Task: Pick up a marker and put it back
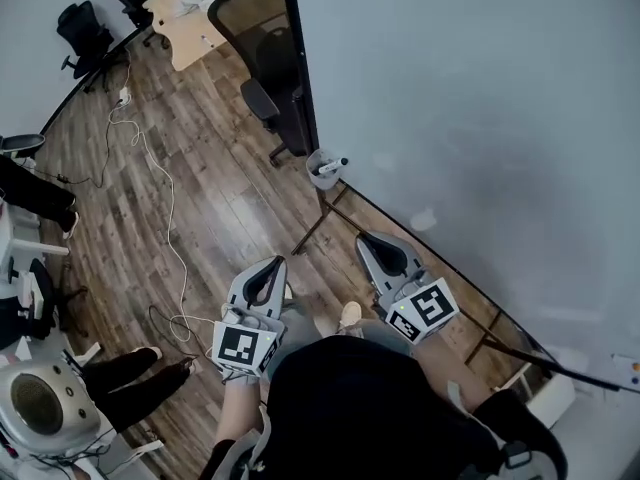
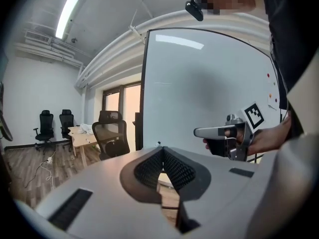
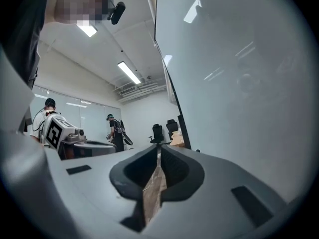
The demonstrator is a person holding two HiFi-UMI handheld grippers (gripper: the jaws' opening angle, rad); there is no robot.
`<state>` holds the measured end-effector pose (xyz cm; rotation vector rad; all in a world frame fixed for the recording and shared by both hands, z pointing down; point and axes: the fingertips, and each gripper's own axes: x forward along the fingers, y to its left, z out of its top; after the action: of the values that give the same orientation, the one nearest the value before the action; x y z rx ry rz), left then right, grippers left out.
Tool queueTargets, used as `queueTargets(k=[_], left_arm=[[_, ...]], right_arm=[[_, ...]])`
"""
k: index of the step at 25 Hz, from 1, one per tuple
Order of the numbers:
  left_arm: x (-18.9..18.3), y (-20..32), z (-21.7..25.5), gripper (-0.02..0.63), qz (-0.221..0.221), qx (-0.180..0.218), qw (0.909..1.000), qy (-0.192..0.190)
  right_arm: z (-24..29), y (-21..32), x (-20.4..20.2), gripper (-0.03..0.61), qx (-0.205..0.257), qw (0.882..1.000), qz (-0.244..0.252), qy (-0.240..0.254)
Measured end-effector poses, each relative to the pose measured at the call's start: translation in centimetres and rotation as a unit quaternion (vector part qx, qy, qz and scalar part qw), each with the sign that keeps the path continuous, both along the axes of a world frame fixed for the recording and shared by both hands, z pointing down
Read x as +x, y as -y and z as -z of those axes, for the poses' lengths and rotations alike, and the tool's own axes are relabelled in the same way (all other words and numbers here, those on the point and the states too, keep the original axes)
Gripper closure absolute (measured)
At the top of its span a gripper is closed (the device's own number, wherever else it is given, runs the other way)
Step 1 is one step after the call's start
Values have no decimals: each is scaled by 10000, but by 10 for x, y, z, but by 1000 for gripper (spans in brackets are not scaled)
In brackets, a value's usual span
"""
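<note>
A marker (image 1: 333, 164) with a dark cap stands tilted in a small pale cup (image 1: 322, 172) at the near end of the whiteboard's (image 1: 470, 98) tray. My left gripper (image 1: 276, 261) is held over the wooden floor, short of the cup and to its left. Its jaws are shut with nothing between them, as the left gripper view (image 2: 162, 151) also shows. My right gripper (image 1: 366, 238) hovers close to the whiteboard's lower edge, below the cup, shut and empty (image 3: 159, 147). Each gripper shows in the other's view: the right gripper (image 2: 224, 132) and the left gripper (image 3: 70, 133).
A black office chair (image 1: 268, 98) stands just beyond the cup beside a dark door frame. A wooden desk (image 1: 190, 13) and more chairs stand at the back. A white cable (image 1: 165, 208) runs across the floor. A person (image 3: 113, 128) stands across the room. Someone's legs (image 1: 135, 373) show at the lower left.
</note>
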<state>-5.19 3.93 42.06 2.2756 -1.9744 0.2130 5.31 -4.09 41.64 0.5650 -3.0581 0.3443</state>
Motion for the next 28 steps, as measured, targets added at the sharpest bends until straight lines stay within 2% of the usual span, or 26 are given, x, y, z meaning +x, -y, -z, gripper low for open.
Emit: queueTargets(k=[5,12,19,28], left_arm=[[-9,39,-2,605,-692,-15,9974,-204],[-35,92,-1,604,-1679,-144,9856,-109],[-56,127,-10,604,-2379,-156,9711,-82],[-79,149,-17,604,-3088,-219,9509,-10]], right_arm=[[-8,23,-12,560,-85,9988,-474,-26],[-4,53,-42,560,-162,9918,-1257,-149],[-20,77,-58,560,-334,9793,-1974,-295],[-53,98,-73,558,-610,9556,-2852,-430]])
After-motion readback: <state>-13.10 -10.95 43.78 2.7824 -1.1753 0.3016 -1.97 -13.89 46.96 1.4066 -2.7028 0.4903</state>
